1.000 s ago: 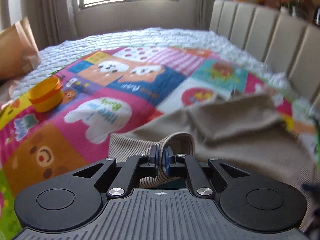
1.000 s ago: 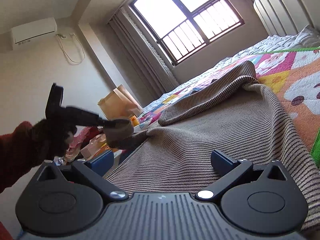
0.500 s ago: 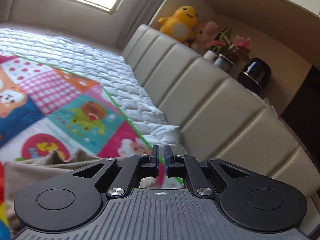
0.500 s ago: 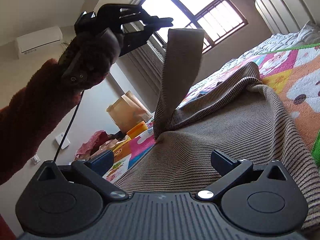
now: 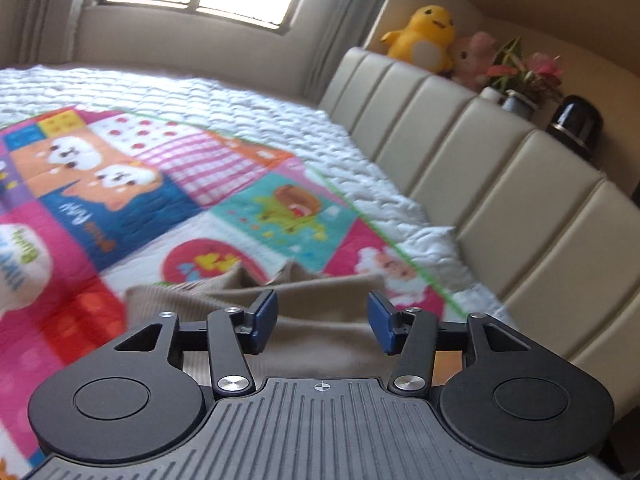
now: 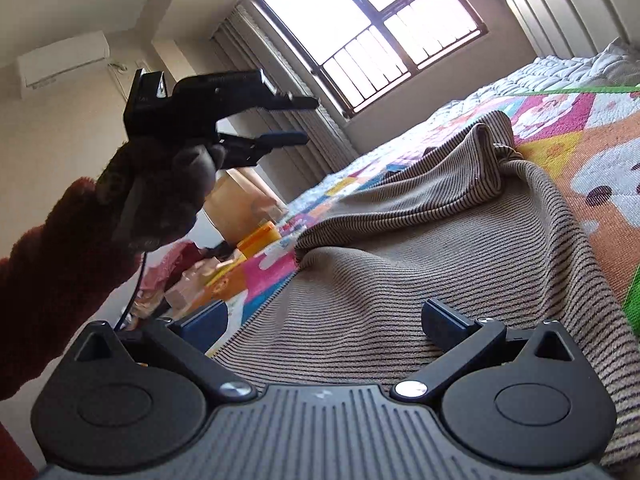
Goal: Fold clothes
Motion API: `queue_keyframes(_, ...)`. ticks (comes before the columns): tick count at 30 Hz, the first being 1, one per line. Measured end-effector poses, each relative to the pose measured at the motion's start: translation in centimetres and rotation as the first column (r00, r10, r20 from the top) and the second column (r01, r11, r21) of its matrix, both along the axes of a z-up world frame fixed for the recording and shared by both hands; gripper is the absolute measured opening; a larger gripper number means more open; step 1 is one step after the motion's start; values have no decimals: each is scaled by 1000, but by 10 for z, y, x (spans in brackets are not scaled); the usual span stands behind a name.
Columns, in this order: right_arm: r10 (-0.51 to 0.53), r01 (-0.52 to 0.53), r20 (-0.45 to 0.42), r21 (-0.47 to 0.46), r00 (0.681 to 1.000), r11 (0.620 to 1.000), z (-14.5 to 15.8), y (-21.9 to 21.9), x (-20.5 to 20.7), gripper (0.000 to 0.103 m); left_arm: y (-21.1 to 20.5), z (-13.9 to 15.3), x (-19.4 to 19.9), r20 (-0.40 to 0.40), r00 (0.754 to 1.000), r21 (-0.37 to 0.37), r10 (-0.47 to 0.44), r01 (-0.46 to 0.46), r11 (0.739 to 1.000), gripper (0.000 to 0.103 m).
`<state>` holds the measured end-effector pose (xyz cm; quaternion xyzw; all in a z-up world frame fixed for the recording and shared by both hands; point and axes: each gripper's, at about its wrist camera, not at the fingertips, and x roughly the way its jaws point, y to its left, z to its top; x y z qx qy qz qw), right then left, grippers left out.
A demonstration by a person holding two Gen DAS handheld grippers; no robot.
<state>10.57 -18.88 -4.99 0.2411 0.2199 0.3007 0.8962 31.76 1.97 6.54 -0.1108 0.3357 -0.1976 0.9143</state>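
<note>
- Both tools are spread apart and grasp nothing: our left tool point(image 5: 322, 322) hangs above the garment with cloth visible between its fingers but not touching them, and our right tool point(image 6: 326, 326) sits low over the same cloth, its fingers wide on either side.
- We also see the left tool point(image 6: 296, 120) from the right wrist view, raised in the air and carrying nothing.
- We find the striped sweater point(image 6: 420, 264) lying on the patchwork quilt point(image 5: 168, 184) on the bed, near the padded headboard point(image 5: 500, 184).
- We judge one part already turned over the body, since a rolled ridge of fabric point(image 6: 476, 160) lies across it.
- We judge the job only partly done: the cloth is bunched and wrinkled, its edges are uneven, and no tidy rectangle shows yet.
- We think smoothing and further folds are left.
</note>
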Motion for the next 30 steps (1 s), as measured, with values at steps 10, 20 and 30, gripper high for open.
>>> queue_keyframes(10,-184,213,112,-378,977,901,97,-2,69,69,26,-60,-56,73,996,284,-52,30,958,98)
queue_keyframes(20,-267,217,-23,-519,963,827,38,13,177,38,35,-89,-57,84,995,269,-59,34,963,99)
queue_keyframes(30,-191,276,204,-584,960,763,122,33,210,12,55,-111,-51,48,999,254,-14,1,967,101)
